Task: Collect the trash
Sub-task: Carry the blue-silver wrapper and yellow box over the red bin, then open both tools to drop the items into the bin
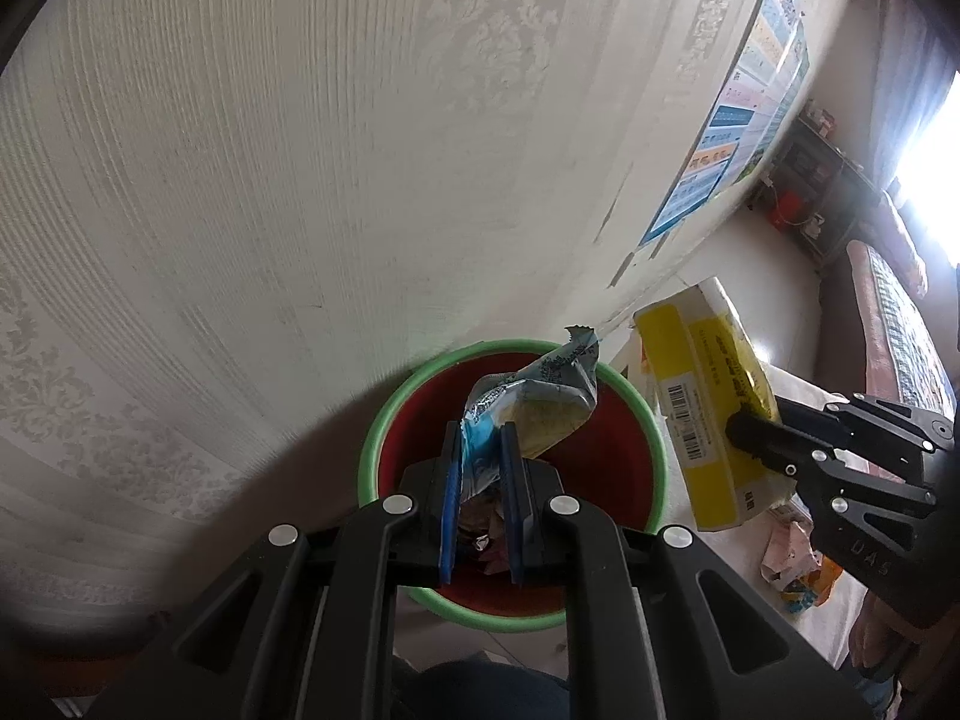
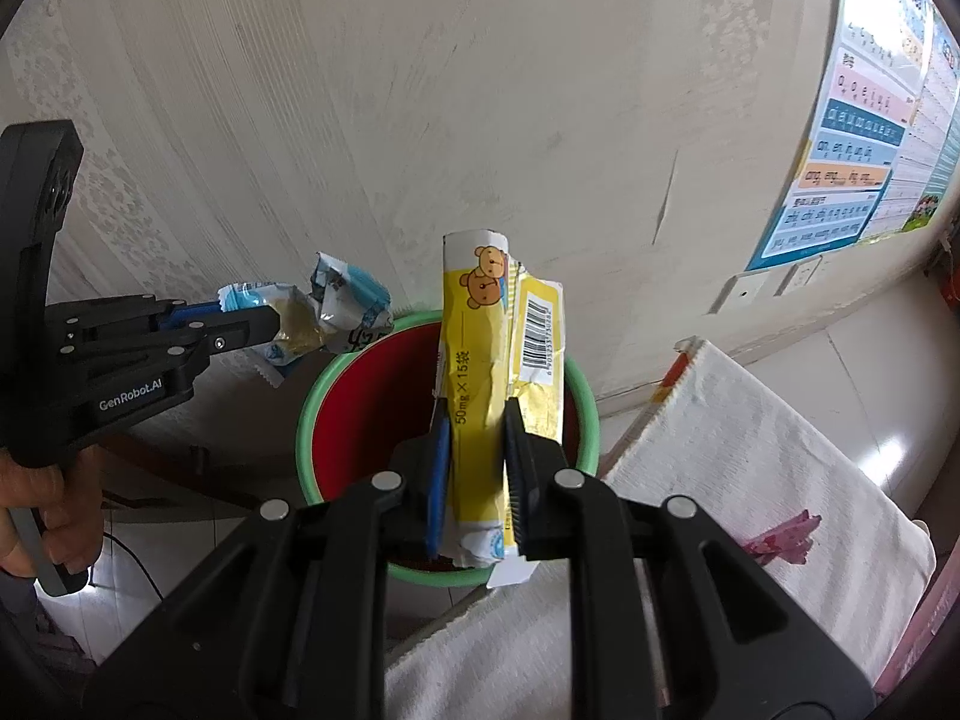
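Note:
A red bin with a green rim [image 1: 384, 420] [image 2: 312, 402] stands against the wall. My left gripper [image 1: 480, 438] is shut on a crumpled blue and silver wrapper [image 1: 540, 402] and holds it over the bin; it shows at the left of the right wrist view [image 2: 279, 324] with the wrapper [image 2: 336, 306]. My right gripper [image 2: 477, 414] is shut on a flattened yellow box with a bear print [image 2: 480, 348], held upright above the bin. In the left wrist view the box [image 1: 702, 408] and right gripper [image 1: 744, 429] are to the right of the bin.
Some trash lies at the bin's bottom [image 1: 486, 540]. A white cloth [image 2: 750, 450] covers a surface right of the bin, with a pink scrap [image 2: 780, 540] on it. Crumpled wrappers [image 1: 798, 564] lie there. A poster [image 2: 864, 156] hangs on the wall.

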